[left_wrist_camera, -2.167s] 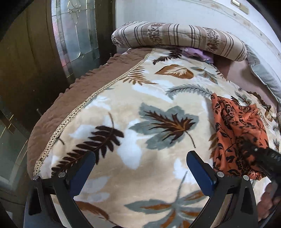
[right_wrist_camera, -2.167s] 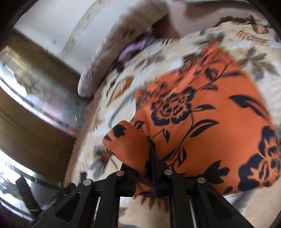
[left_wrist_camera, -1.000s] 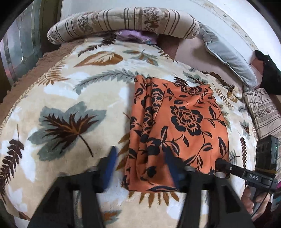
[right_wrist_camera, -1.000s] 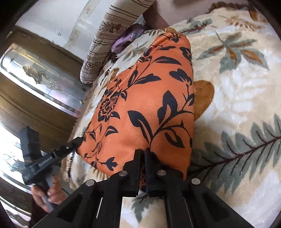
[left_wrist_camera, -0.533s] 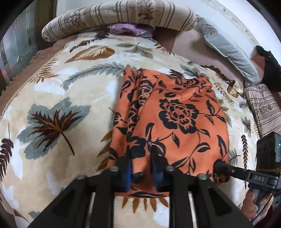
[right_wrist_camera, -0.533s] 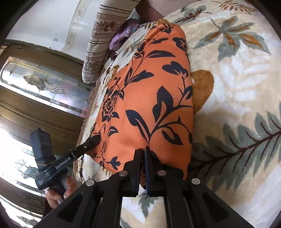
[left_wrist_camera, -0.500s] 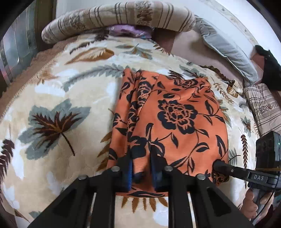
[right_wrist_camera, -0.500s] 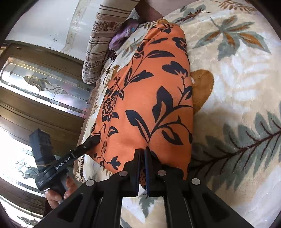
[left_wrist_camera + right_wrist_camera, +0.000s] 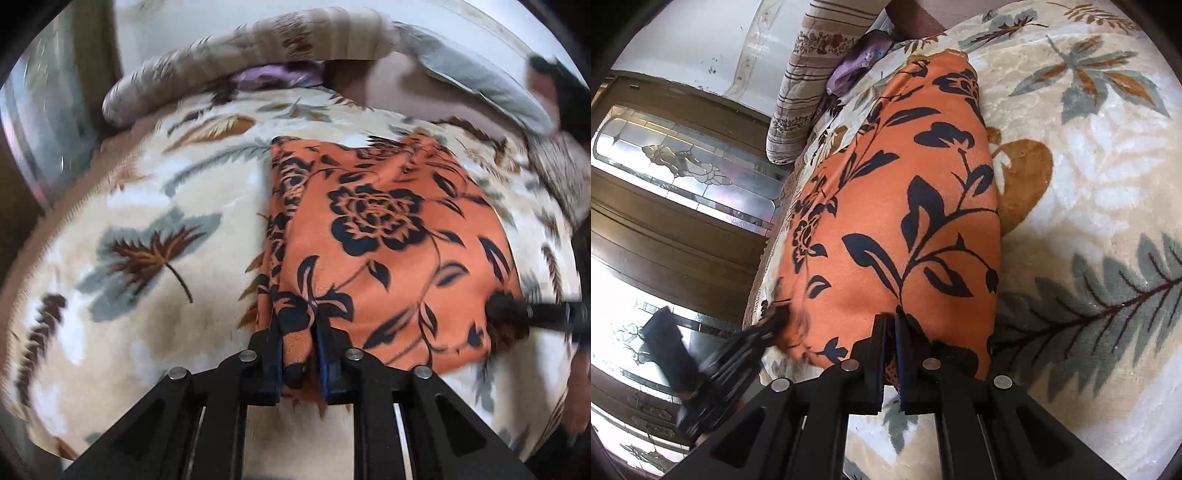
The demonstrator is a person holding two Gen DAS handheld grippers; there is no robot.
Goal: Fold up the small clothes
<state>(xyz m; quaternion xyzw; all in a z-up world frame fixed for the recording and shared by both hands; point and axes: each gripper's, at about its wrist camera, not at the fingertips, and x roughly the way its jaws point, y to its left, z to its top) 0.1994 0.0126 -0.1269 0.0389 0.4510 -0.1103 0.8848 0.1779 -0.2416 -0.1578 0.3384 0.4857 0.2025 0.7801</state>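
Observation:
An orange garment with a black flower print [image 9: 388, 240] lies on a cream leaf-patterned blanket [image 9: 147, 206] on a bed. My left gripper [image 9: 300, 343] is shut on the garment's near left edge, with cloth bunched between its blue pads. My right gripper [image 9: 891, 332] is shut on the garment's [image 9: 905, 206] near right corner. Each gripper shows in the other's view: the right one [image 9: 517, 314] at the garment's right corner, the left one [image 9: 775, 321] blurred at its left corner.
A striped pillow [image 9: 258, 40] and a purple cloth [image 9: 273, 75] lie at the head of the bed. A grey pillow [image 9: 480, 85] lies to the right. A wooden door with patterned glass [image 9: 683, 162] stands beside the bed's left side.
My left gripper came over from the left, closed on the garment's near left edge, and now lifts it with blur. My right gripper stays shut on the right corner.

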